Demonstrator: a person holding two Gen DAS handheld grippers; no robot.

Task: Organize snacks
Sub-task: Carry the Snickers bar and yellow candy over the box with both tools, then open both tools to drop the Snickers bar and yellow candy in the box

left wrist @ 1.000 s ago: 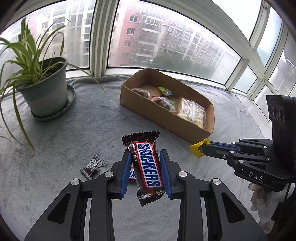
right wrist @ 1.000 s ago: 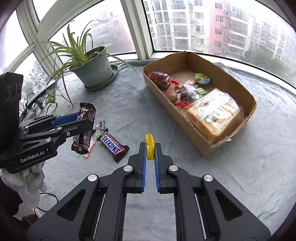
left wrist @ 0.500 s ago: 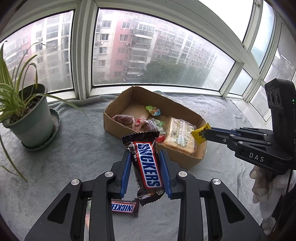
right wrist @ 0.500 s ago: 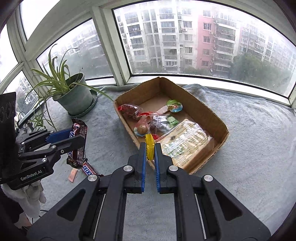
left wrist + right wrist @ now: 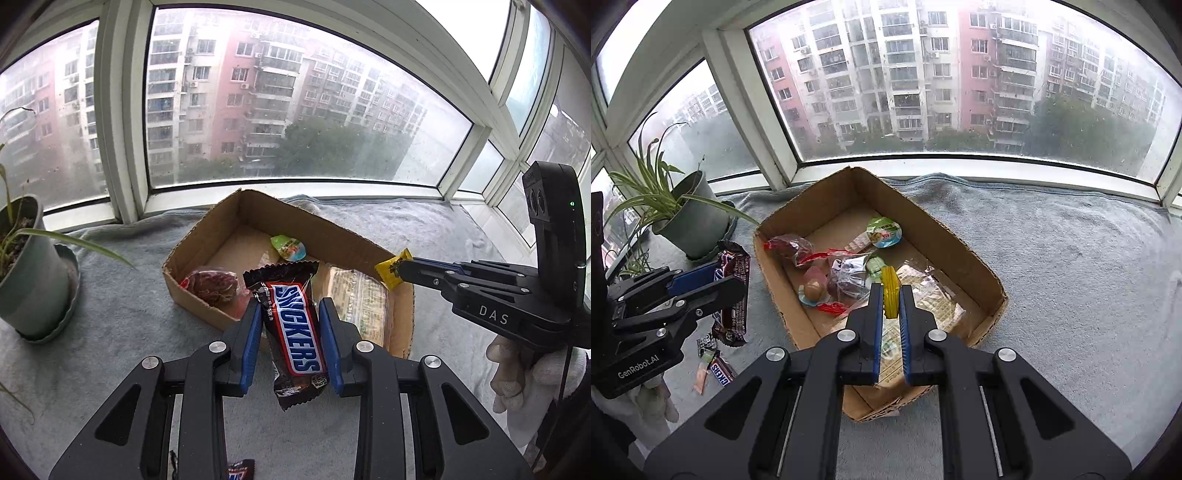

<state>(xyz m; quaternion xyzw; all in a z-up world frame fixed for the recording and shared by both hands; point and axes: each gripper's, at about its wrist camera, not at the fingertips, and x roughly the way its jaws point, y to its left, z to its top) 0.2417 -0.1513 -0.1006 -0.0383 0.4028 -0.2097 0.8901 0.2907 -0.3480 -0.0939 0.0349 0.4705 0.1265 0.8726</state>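
Left gripper (image 5: 290,334) is clamped on a Snickers bar (image 5: 293,328), held upright just short of the cardboard box (image 5: 975,271) at its 7 o'clock wall. Right gripper (image 5: 889,302) is pinched tight on a small yellow packet (image 5: 889,291), carried above the box's 5 o'clock half, over a clear-wrapped biscuit pack (image 5: 934,299).

Done: the box already contains several snacks, including a red-wrapped item (image 5: 790,245), a green jelly cup (image 5: 884,232) toward 12 o'clock, and the biscuit pack.

Outstanding: neither carried item is released yet. On the grey cloth-covered bench (image 5: 1071,266), at 8 o'clock from the box, lie 1 more Snickers bar (image 5: 720,371) and at least 2 small wrappers (image 5: 705,341).

Judgement: task well advanced, with 2 deposits pending and a few loose items to collect.
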